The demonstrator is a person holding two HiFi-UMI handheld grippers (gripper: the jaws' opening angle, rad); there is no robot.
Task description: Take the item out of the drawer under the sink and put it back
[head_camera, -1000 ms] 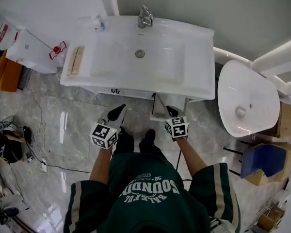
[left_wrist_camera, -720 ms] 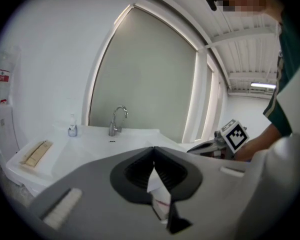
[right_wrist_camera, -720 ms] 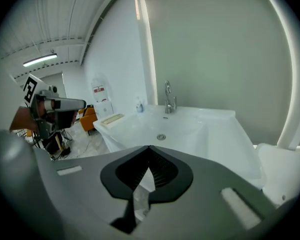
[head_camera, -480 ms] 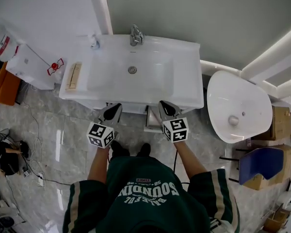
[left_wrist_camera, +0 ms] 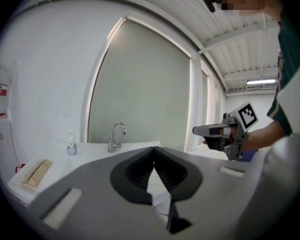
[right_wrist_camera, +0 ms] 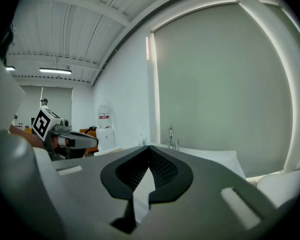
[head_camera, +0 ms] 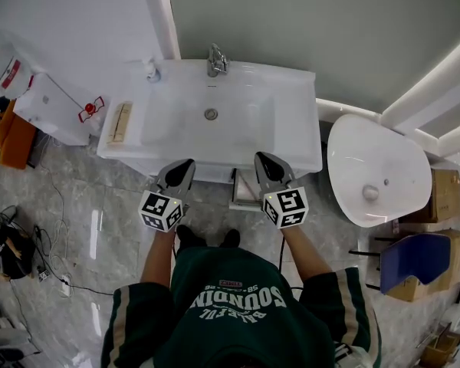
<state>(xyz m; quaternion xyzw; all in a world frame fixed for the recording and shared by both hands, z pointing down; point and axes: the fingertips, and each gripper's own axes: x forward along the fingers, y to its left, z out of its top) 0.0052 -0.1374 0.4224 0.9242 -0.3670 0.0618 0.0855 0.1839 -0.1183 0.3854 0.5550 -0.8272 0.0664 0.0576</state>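
**A:** Eyes on the drawer [head_camera: 244, 192] first. There is one, poking out from under the sink [head_camera: 291, 140] at the basin's 6 o'clock edge, a pale rectangle seen from above. What lies inside it I can't make out from up here.

**B:** And either side of it, two tools. The left hand-held gripper [head_camera: 185, 165] sits at the drawer's 9 o'clock, the right hand-held gripper [head_camera: 262, 161] just past its 12 o'clock. Both noses point at the sink front.

**A:** Jaws?

**B:** Left pair is pressed together, tips meeting. Right pair is the same, closed tip to tip. Neither one is touching the drawer. Each carries one marker cube, two in all: left cube [head_camera: 162, 211], right cube [head_camera: 285, 206].

**A:** On the sink top I count three things. There is one tap [head_camera: 215, 58] at 12 o'clock, one soap bottle [head_camera: 151, 70] at about 10 o'clock, and one tan strip [head_camera: 121, 121] lying flat at 9 o'clock.

**B:** Further out, there is one white toilet [head_camera: 372, 171] at the sink's 3 o'clock, lid down. One blue seat [head_camera: 412, 255] sits beyond it at 5 o'clock. The person in the green top [head_camera: 234, 313] stands on the marble floor [head_camera: 100, 213] at 6 o'clock.
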